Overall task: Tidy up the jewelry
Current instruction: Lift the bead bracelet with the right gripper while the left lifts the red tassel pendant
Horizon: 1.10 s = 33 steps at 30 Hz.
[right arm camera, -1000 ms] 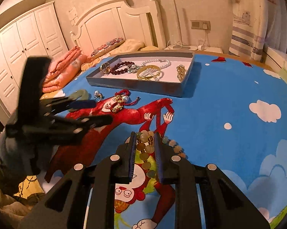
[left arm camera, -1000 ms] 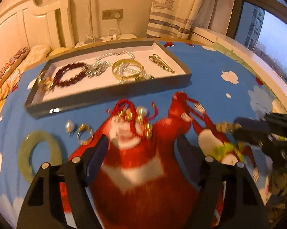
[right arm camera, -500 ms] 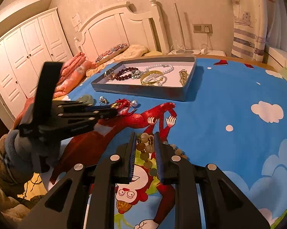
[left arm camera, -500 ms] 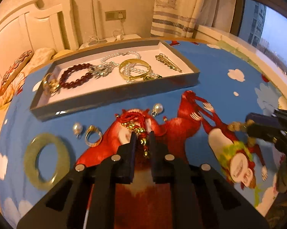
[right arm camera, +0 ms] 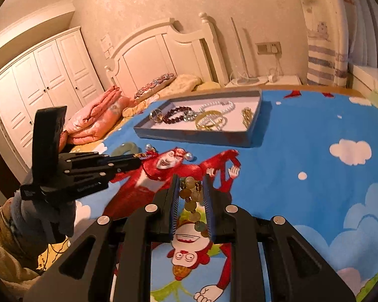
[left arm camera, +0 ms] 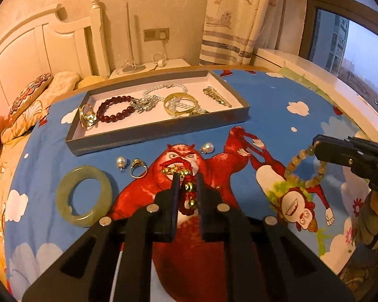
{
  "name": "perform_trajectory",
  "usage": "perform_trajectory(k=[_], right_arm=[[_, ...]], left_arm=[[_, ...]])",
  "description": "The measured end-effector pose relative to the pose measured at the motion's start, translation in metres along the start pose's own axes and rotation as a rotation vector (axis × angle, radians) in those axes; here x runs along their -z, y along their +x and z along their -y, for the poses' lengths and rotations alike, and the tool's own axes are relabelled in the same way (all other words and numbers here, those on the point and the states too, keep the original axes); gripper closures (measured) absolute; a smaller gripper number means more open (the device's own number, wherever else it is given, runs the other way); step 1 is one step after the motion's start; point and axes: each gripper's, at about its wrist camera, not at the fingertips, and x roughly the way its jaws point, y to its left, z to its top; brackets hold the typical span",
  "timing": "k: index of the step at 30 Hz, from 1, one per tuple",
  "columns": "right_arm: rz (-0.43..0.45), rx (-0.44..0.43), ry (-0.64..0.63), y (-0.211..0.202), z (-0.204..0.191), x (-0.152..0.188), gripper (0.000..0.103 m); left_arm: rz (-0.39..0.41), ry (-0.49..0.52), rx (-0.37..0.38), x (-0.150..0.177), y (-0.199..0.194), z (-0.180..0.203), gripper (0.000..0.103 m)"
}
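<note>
A: Since the earlier frame, left gripper (left arm camera: 187, 191) jaws have gone from wide apart to clamped on the red cord bracelet (left arm camera: 186, 188) with gold beads. Bracelet has come up off the blue cartoon cloth (left arm camera: 277, 120); part of it drapes out past the fingertips, the rest hangs between the pads.

B: Right gripper (right arm camera: 190, 191)?

A: No change. Jaws narrow, pinching the pale stone bead bracelet (right arm camera: 191, 201). Left wrist view shows its loop hanging clear below the fingertips.

B: Positions relative to the grey tray (left arm camera: 158, 132)?

A: Both held bracelets are outside the tray, on its near side. Red cord bracelet is near the middle of the near wall; bead bracelet is well apart from it, off toward the tray's right end.

B: Loose items on the cloth?

A: Jade bangle (left arm camera: 84, 196) near the tray's left corner, lying flat. Between the bangle and the red cord bracelet: one pearl earring (left arm camera: 121, 162) and, just beside it, a gold ring (left arm camera: 138, 171). Second pearl earring (left arm camera: 207, 148) just in front of the tray's near wall, right of centre.

B: Tray contents?

A: Dark red bead bracelet (left arm camera: 114, 109), gold bangle (left arm camera: 180, 103), pearl strand (left arm camera: 163, 91), gold chain piece (left arm camera: 216, 97) at the right end, gold ring-like piece (left arm camera: 87, 117) at the left end. Several overlap mid-tray; cannot separate them.
</note>
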Motion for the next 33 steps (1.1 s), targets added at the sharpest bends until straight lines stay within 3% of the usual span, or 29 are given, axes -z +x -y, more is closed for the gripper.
perform_trajectory(k=[24,26,33], right_arm=[[0.005,0.009,-0.043,-0.007,-0.02,-0.002,0.083],[0.006,0.011,-0.047,-0.006,-0.021,-0.005,0.083],[0.016,0.019,-0.062,-0.002,-0.024,-0.015,0.083]], left_arm=[[-0.006,0.031,-0.038,0.017,-0.012,0.007,0.091],[-0.001,0.025,-0.04,0.017,-0.013,0.004,0.096],[0.01,0.013,-0.04,0.015,-0.015,-0.004,0.099]])
